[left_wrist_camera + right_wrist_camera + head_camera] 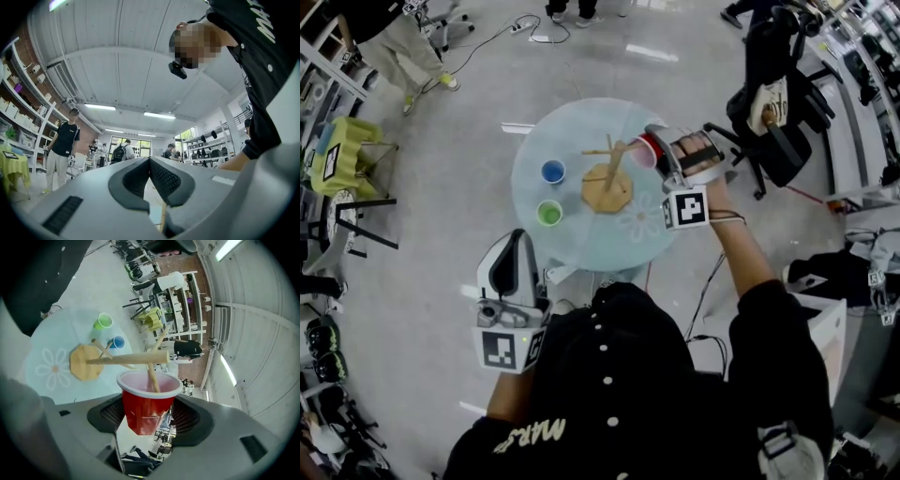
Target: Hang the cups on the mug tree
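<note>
A wooden mug tree (607, 184) stands on a round glass table (572, 246). My right gripper (660, 155) is shut on a red cup (644, 151) at the tree's top. In the right gripper view the red cup (147, 405) sits between the pads with its mouth toward the tree (126, 359), and one peg (153, 378) reaches into that mouth. A blue cup (552, 172) and a green cup (549, 213) stand upright on the table left of the tree. My left gripper (514, 253) hangs low beside the table's near edge, shut and empty (150, 164).
A black office chair (773, 103) stands right of the table, and a yellow-green stool (352, 150) is at far left. Cables run over the floor. People stand at the back of the room. My black-sleeved torso fills the lower middle of the head view.
</note>
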